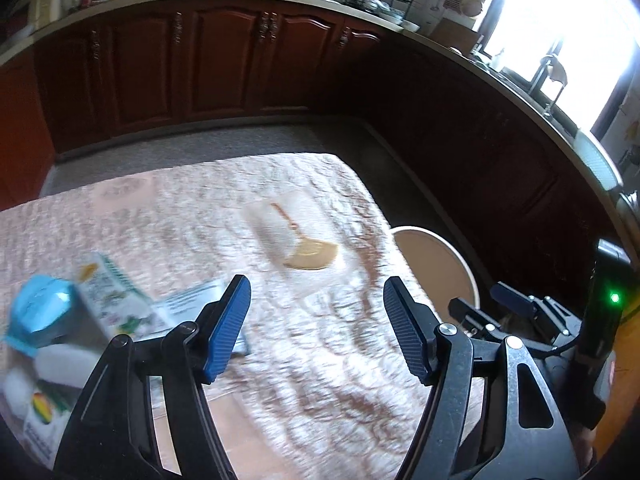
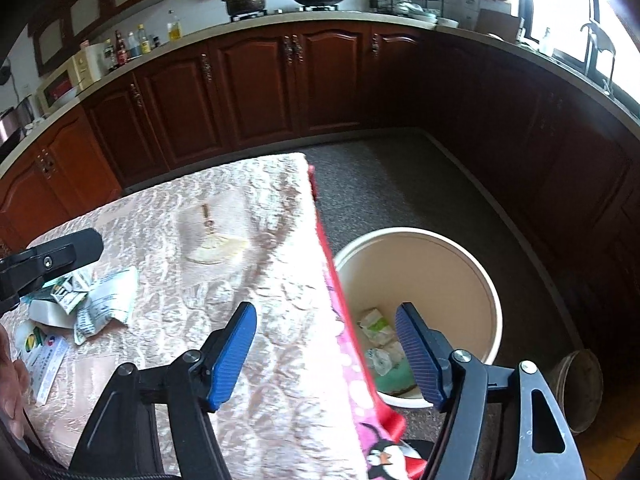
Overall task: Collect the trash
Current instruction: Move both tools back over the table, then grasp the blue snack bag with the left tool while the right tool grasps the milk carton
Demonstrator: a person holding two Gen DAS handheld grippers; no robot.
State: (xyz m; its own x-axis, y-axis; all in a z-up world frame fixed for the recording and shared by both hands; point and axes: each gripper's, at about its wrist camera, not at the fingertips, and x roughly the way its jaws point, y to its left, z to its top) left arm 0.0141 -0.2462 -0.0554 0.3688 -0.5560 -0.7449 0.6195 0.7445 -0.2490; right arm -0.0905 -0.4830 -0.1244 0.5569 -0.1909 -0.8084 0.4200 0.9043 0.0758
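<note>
Trash lies on the pink patterned tablecloth (image 1: 320, 360). At the left are a blue wrapper (image 1: 40, 312), a green-and-white packet (image 1: 108, 292) and printed paper (image 1: 192, 300). A clear wrapper with a tan piece (image 1: 298, 240) lies mid-table. My left gripper (image 1: 316, 284) hangs open above the cloth with nothing between its fingers. My right gripper (image 2: 326, 312) is open and holds nothing, above the table edge beside the cream bin (image 2: 420, 236). Inside the bin lie white-green packets (image 2: 376, 328) and a green piece (image 2: 396, 376). The crumpled packets (image 2: 100, 304) lie under a left gripper finger (image 2: 76, 246).
Dark wooden cabinets (image 2: 256, 88) ring the carpeted floor (image 2: 400, 184). A round metal dish (image 2: 580, 384) sits on the floor right of the bin. A pink cloth with a penguin print (image 2: 380, 456) hangs at the table edge. A hand (image 2: 12, 384) shows at the left border.
</note>
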